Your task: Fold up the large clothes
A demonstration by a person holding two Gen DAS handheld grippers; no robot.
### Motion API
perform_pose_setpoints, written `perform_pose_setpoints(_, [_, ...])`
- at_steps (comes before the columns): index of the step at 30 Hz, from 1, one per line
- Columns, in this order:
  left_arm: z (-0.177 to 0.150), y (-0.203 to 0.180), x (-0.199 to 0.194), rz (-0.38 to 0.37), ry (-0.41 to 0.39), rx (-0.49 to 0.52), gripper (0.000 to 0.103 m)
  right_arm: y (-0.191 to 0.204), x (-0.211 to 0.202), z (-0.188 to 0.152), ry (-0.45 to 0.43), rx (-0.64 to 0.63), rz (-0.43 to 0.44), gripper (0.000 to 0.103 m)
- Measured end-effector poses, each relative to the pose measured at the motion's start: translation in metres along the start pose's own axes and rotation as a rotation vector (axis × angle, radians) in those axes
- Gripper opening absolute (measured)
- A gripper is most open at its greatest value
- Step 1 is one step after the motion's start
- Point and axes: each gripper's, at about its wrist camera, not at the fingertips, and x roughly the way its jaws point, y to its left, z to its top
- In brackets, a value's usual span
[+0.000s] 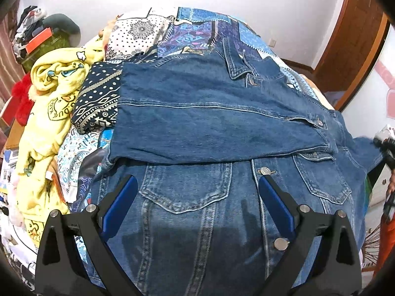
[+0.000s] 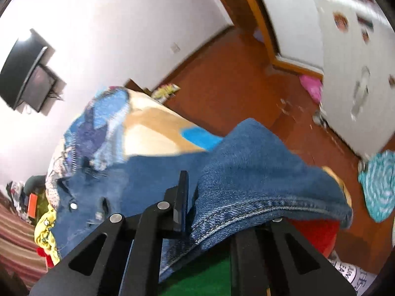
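Observation:
A blue denim jacket point(image 1: 209, 128) lies front-up on the bed, one sleeve folded across its chest. My left gripper point(image 1: 197, 181) hovers just over the chest pocket, its blue pads point(image 1: 121, 202) wide apart with nothing between them. In the right wrist view my right gripper point(image 2: 195, 194) is shut on a stitched edge of the denim jacket point(image 2: 259, 172). The held cloth is raised off the bed and drapes over the right finger, hiding it. The rest of the jacket trails down to the left, blurred.
A patchwork quilt point(image 1: 197, 29) covers the bed. A yellow printed garment point(image 1: 49, 93) and a navy patterned cloth point(image 1: 98, 101) lie left of the jacket. Beyond the bed's right side are a wooden floor point(image 2: 234, 79), a teal rug point(image 2: 380, 185) and a white wardrobe point(image 2: 358, 49).

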Motion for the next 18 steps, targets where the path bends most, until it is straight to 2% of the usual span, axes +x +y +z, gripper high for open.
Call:
perform_pose_setpoints(2, [-0.002, 0.006, -0.003, -0.009, -0.006, -0.004, 0.099, 0.019, -0.005, 0.005, -0.023, -0.012, 0.008, 0.010])
perform_pose_setpoints(6, [-0.007, 0.023, -0.009, -0.025, -0.030, -0.035, 0.099, 0.067, -0.019, 0.006, -0.072, -0.063, 0.110, 0.010])
perform_pose_setpoints(9, [-0.010, 0.036, -0.012, -0.047, -0.039, -0.062, 0.099, 0.131, -0.025, -0.001, -0.086, -0.180, 0.165, 0.010])
perform_pose_setpoints(14, [-0.019, 0.053, -0.020, -0.036, -0.057, -0.062, 0.099, 0.209, 0.001, -0.039, 0.014, -0.314, 0.236, 0.013])
perform_pose_setpoints(18, [-0.029, 0.063, -0.026, -0.026, -0.059, -0.048, 0.099, 0.237, 0.040, -0.092, 0.158, -0.378, 0.236, 0.014])
